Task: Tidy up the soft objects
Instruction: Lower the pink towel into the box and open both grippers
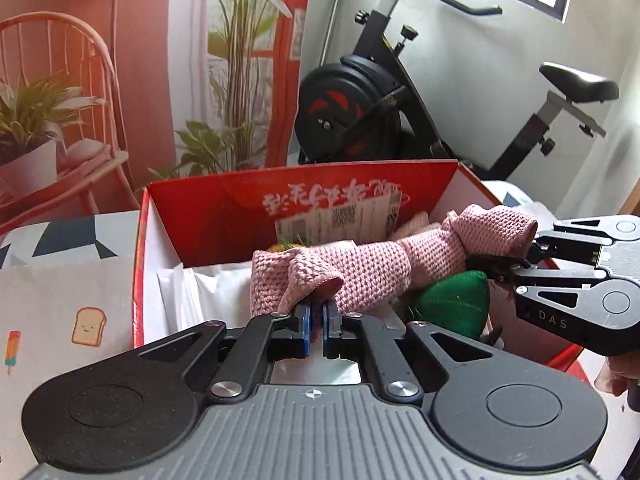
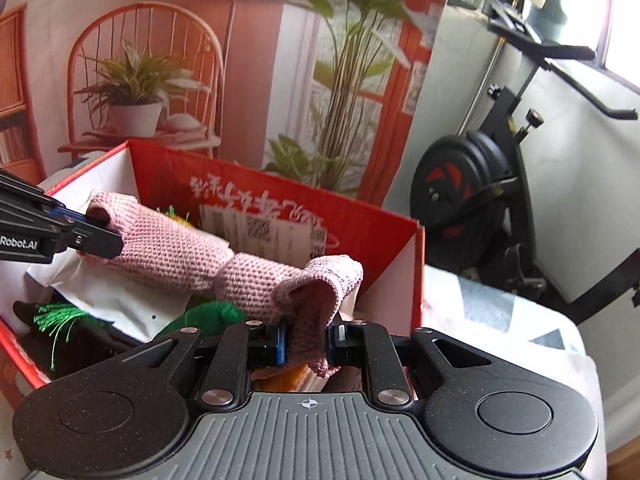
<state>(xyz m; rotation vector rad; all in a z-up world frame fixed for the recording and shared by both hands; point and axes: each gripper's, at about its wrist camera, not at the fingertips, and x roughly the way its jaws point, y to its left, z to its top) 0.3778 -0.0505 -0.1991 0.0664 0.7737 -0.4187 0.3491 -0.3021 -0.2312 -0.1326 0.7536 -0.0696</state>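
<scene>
A pink knitted piece hangs stretched between both grippers over the open red box. My left gripper is shut on its left end, the blue pads pinching a fold. In the right wrist view my right gripper is shut on the other end of the pink knitted piece, and my left gripper shows at the left edge. The right gripper comes in from the right in the left wrist view. In the red box lie a green soft object, green tassels, white paper and something orange.
The box stands on a bed cover printed with toast and ice-pop pictures. Behind it hangs a printed backdrop of plants and a chair. An exercise bike stands against the wall at the right. A hand shows at the right edge.
</scene>
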